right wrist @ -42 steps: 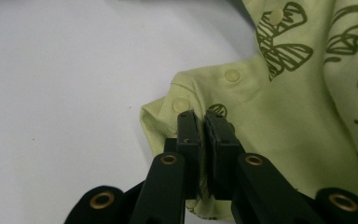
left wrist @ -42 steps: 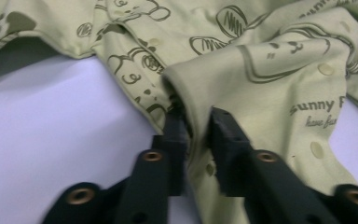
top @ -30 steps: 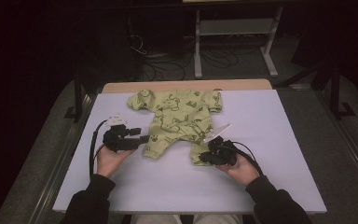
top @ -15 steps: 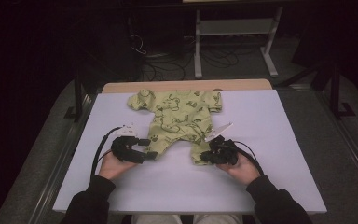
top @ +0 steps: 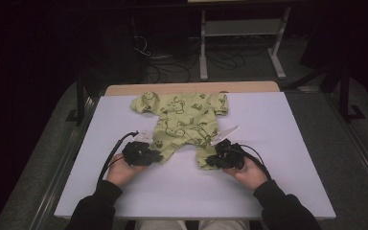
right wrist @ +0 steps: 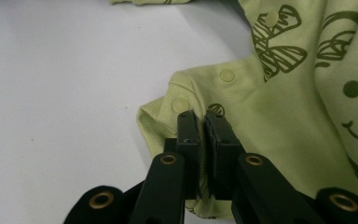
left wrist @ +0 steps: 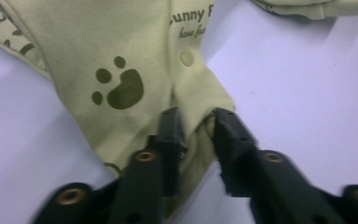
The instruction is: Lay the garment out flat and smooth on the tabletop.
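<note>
A light green baby romper (top: 182, 120) with dark animal prints lies flat on the white table (top: 287, 143), legs toward me. My left gripper (top: 153, 155) is at the end of its left leg. Its jaws have just been closing, and in the left gripper view (left wrist: 196, 123) they pinch a bunched fold of the romper (left wrist: 98, 46) at the cuff, below a paw print. My right gripper (top: 213, 160) is at the other leg. Seen in the right gripper view (right wrist: 203, 121), it is shut tight on the ribbed cuff of the romper (right wrist: 298, 107) beside two snap buttons.
A wooden strip (top: 191, 88) runs along the table's far edge. Beyond it, a metal stand (top: 239, 28) and loose cables (top: 172, 62) sit on the dark floor. A black cable (top: 112, 153) trails from the left gripper across the table's left side.
My left gripper moved right and down to the romper's left leg and closed on the cuff. The right gripper stayed put, still gripping its cuff.
</note>
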Demonstrator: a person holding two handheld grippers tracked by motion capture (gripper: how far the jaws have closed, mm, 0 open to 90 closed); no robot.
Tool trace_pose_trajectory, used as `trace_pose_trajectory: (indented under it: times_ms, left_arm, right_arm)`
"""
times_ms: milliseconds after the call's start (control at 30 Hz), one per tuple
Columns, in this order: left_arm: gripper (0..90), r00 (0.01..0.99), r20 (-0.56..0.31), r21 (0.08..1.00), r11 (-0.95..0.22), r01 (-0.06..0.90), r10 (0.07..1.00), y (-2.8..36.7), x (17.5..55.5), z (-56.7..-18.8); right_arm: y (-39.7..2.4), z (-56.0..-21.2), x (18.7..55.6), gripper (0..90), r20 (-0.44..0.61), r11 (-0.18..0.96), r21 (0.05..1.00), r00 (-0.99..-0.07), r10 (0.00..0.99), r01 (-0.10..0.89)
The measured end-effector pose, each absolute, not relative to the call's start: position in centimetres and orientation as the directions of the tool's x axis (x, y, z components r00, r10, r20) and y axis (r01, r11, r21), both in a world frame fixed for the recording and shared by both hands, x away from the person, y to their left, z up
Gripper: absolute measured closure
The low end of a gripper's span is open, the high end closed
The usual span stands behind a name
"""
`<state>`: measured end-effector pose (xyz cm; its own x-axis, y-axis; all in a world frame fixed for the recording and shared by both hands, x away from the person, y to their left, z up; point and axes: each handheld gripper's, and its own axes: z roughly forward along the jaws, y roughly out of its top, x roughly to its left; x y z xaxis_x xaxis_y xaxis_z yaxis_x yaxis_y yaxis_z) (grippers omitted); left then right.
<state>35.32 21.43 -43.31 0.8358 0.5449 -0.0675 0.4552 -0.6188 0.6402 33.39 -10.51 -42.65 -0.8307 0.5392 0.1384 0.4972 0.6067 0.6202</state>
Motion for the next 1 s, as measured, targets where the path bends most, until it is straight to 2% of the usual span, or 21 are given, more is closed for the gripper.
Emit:
trace_pose_trajectory:
  times_ms: [200,667,1000]
  left_arm:
    - [82.3,0.854,-0.081,0.628,-0.639,0.445,0.515,21.3,34.8,-42.5]
    - [83.3,0.883,-0.156,0.661,-0.617,0.426,0.443,20.9,32.2,-40.8]
    - [83.9,0.909,-0.193,0.620,-0.672,0.405,0.369,20.2,29.4,-41.3]
  right_arm:
    - [-10.6,-42.6,33.4,84.7,0.167,0.604,0.619,-0.835,0.524,0.502]
    - [-12.0,-41.8,32.4,84.8,0.270,0.563,0.640,-0.838,0.474,0.524]
    - [-12.5,-42.2,30.5,84.9,0.333,0.585,0.611,-0.844,0.421,0.533]
